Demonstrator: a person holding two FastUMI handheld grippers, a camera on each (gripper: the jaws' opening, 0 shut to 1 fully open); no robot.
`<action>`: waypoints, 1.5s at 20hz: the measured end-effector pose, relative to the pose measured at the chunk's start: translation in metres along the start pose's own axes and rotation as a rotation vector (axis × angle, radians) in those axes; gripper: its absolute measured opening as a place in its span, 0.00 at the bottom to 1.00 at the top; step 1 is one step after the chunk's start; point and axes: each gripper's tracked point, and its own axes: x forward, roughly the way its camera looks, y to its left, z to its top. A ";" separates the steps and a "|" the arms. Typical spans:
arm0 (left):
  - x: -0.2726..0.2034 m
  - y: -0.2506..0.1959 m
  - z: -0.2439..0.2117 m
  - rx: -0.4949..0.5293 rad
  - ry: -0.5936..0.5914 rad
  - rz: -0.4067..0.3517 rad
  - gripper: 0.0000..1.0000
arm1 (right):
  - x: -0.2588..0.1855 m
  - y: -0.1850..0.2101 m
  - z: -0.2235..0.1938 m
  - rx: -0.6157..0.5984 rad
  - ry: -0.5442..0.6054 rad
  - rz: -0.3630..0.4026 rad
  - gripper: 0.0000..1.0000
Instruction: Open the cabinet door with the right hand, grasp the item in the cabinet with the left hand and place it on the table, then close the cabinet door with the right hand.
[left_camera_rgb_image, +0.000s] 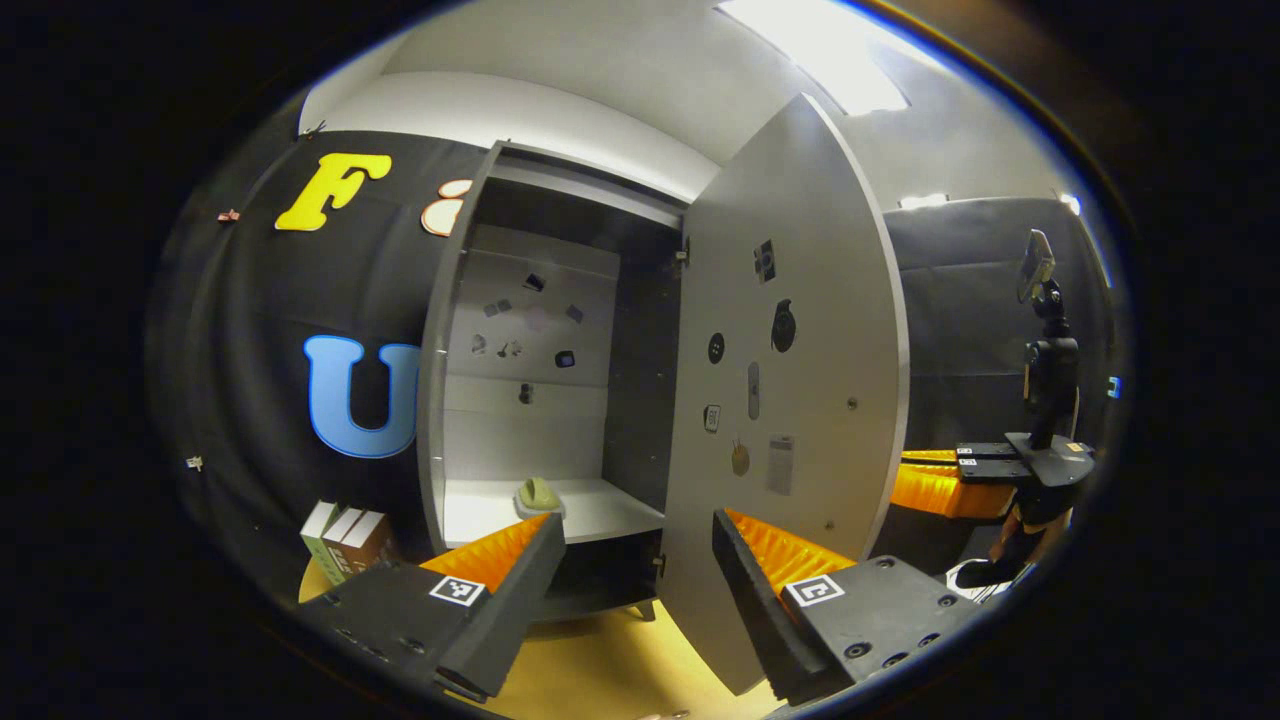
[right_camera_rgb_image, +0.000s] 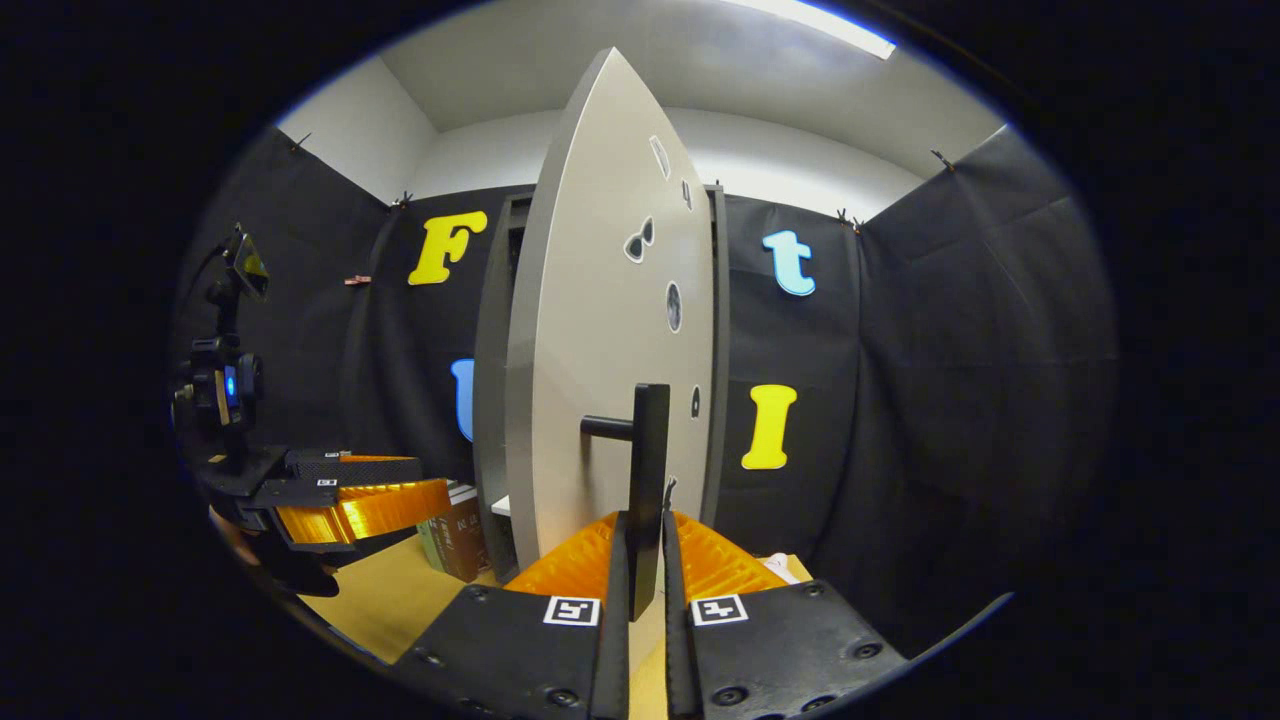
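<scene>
My right gripper (right_camera_rgb_image: 645, 545) has its jaws clamped on the door (right_camera_rgb_image: 600, 330) handle (right_camera_rgb_image: 648, 480). My left gripper (left_camera_rgb_image: 640, 560), jaws apart, faces the cabinet (left_camera_rgb_image: 540, 380); the item (left_camera_rgb_image: 538, 494) sits on its shelf (left_camera_rgb_image: 600, 510). No writing legible.

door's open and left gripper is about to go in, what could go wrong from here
1. The door stands close beside the left gripper; if the right gripper, shut on the handle, lets it swing back, it could hit the left one.
2. The small greenish item lies low on the shelf; the open fingers may push it deeper rather than grasp it.
</scene>
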 end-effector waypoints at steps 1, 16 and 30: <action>0.007 -0.003 -0.002 -0.001 0.003 -0.012 0.94 | -0.001 -0.004 0.000 0.003 0.002 -0.011 0.17; 0.089 -0.052 -0.008 -0.002 0.007 -0.072 0.94 | -0.004 -0.033 0.001 0.074 -0.031 -0.008 0.19; 0.188 0.059 -0.026 0.062 0.135 0.098 0.93 | -0.011 -0.105 0.008 0.061 -0.113 -0.253 0.70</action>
